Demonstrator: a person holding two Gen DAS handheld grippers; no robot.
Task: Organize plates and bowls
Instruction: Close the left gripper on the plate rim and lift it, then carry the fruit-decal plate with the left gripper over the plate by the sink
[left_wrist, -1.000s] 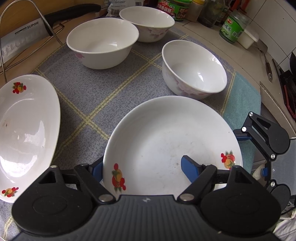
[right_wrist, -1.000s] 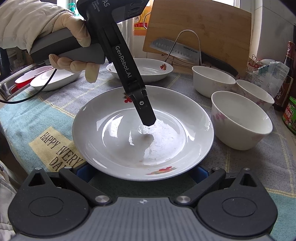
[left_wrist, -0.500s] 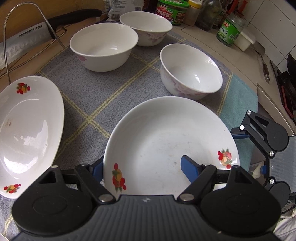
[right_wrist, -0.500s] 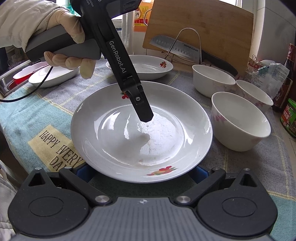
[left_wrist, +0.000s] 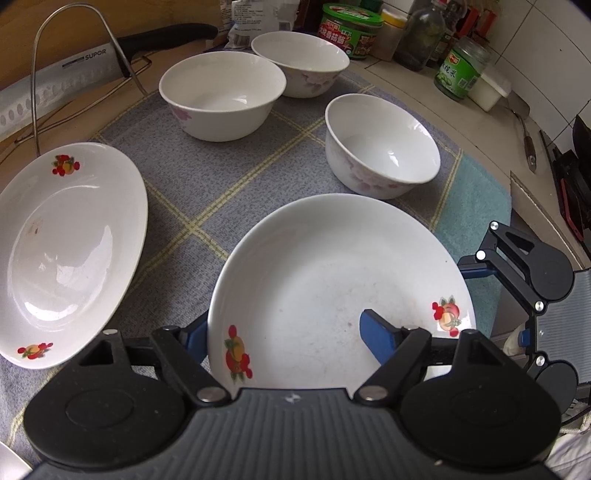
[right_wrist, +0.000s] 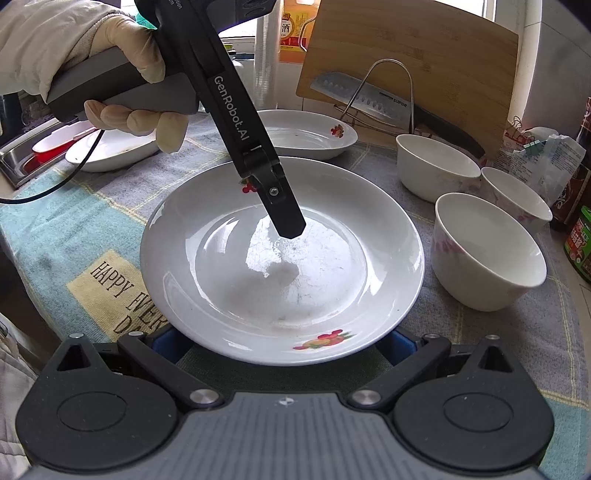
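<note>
A round white plate (left_wrist: 317, 280) (right_wrist: 229, 280) with fruit decals lies on the checked cloth (left_wrist: 207, 184). My left gripper (left_wrist: 286, 334) straddles its near rim, one blue pad (left_wrist: 376, 332) over the plate's inside, the other outside the rim. Its jaws are closing and neither pad presses the plate. That inner finger (right_wrist: 284, 210) hovers just above the plate's middle. My right gripper (right_wrist: 282, 345) (left_wrist: 495, 302) stands wide open at the opposite rim, its tips tucked under the edge. An oval plate (left_wrist: 66, 251) (right_wrist: 306, 133) lies beside it. Three white bowls (left_wrist: 221, 92) (left_wrist: 299, 59) (left_wrist: 384, 144) stand behind.
A knife (right_wrist: 362, 96) rests on a wire rack (right_wrist: 388, 66) against a wooden board (right_wrist: 424, 55). Jars and bottles (left_wrist: 461, 70) line the back counter. Another white dish (right_wrist: 110, 151) sits by a metal sink (right_wrist: 14, 162). A gloved hand (right_wrist: 125, 74) holds the left gripper.
The left wrist view has shifted slightly, so the bowls sit lower in its frame. The plate and the right gripper have kept their places.
</note>
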